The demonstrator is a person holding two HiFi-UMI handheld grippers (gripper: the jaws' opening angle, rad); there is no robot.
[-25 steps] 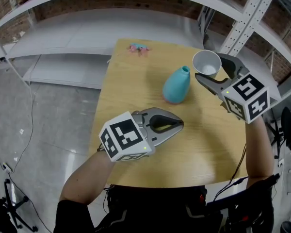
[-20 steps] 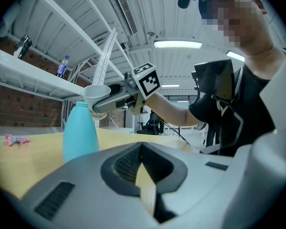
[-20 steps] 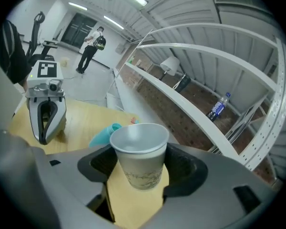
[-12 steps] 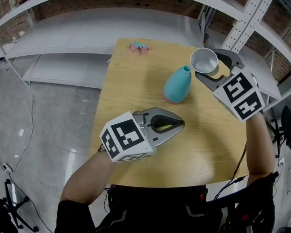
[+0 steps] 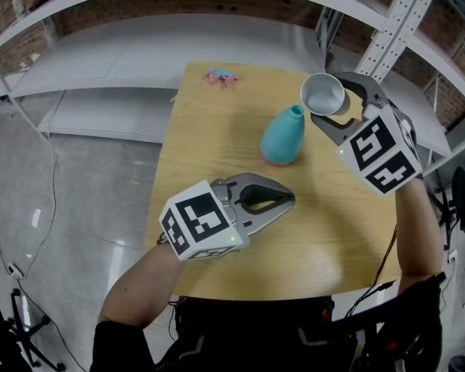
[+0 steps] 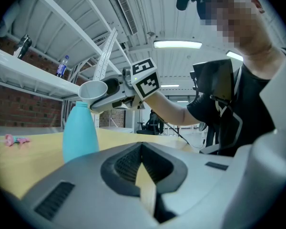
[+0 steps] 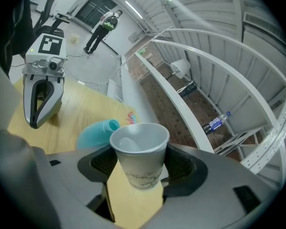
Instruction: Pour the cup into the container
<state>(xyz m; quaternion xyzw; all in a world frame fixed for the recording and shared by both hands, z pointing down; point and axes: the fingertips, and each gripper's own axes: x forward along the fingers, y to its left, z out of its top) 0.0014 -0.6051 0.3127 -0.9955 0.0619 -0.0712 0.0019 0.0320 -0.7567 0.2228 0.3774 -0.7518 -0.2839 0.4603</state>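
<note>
A white paper cup (image 5: 324,93) is held in my right gripper (image 5: 335,101), shut on its sides and tilted with the mouth leaning left toward the container. The cup (image 7: 138,152) fills the right gripper view between the jaws. The container is a turquoise vase (image 5: 283,136) with a narrow neck, standing upright on the wooden table (image 5: 217,130), just left of and below the cup. The left gripper view shows the vase (image 6: 79,131) with the cup (image 6: 93,89) right above its neck. My left gripper (image 5: 283,198) hovers shut and empty over the table's near part.
A small pink and blue object (image 5: 221,77) lies at the table's far edge. White metal shelving (image 5: 395,29) rises right behind and beside the cup. The table's right edge runs under my right forearm. A person stands far off on the floor (image 7: 104,25).
My right gripper has rolled, tipping the cup's mouth leftward toward the vase's neck and shifting slightly left. The left gripper and the vase have stayed put.
</note>
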